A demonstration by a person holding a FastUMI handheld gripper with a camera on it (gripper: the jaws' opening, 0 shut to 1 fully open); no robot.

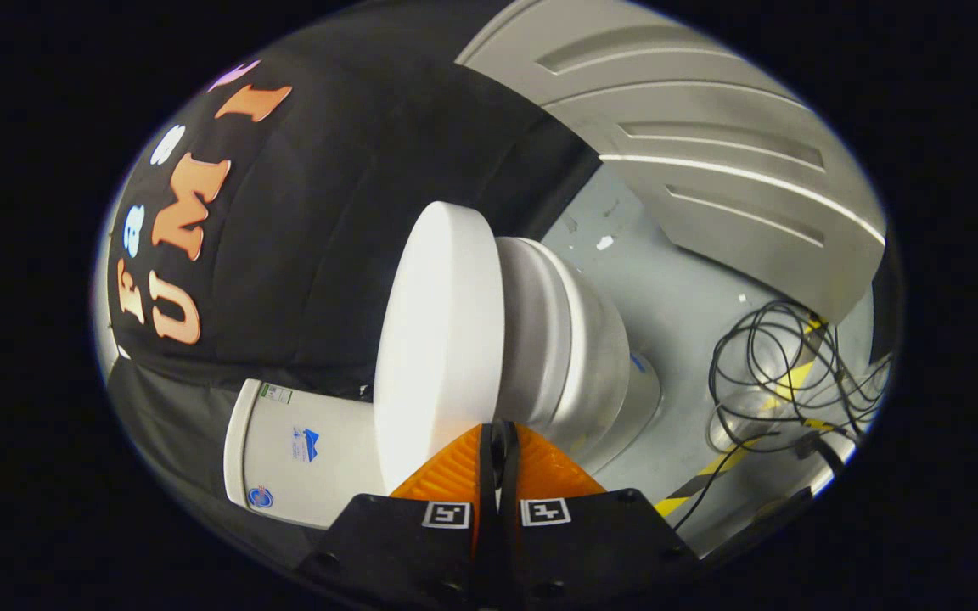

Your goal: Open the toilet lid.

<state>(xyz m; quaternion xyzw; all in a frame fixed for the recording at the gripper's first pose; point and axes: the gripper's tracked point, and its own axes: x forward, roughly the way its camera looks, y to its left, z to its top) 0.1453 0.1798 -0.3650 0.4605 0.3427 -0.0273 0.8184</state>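
Note:
The white toilet appears turned on its side in this rotated view. Its flat lid (438, 339) lies down against the bowl (574, 348), and the tank (302, 450) with stickers sits beside the lid, at its hinge end. My gripper (497, 427) has its two orange fingers (455, 471) pressed together, with nothing between them. The tips sit at the lid's rim, right where the lid meets the bowl. I cannot tell whether they touch it or slip under the edge.
A tangle of black cables (778, 373) lies on the grey floor (667, 288) beyond the bowl, crossed by yellow-black tape (735, 462). A grey panelled wall (710, 144) stands behind. Black cloth (328, 212) hangs behind the lid.

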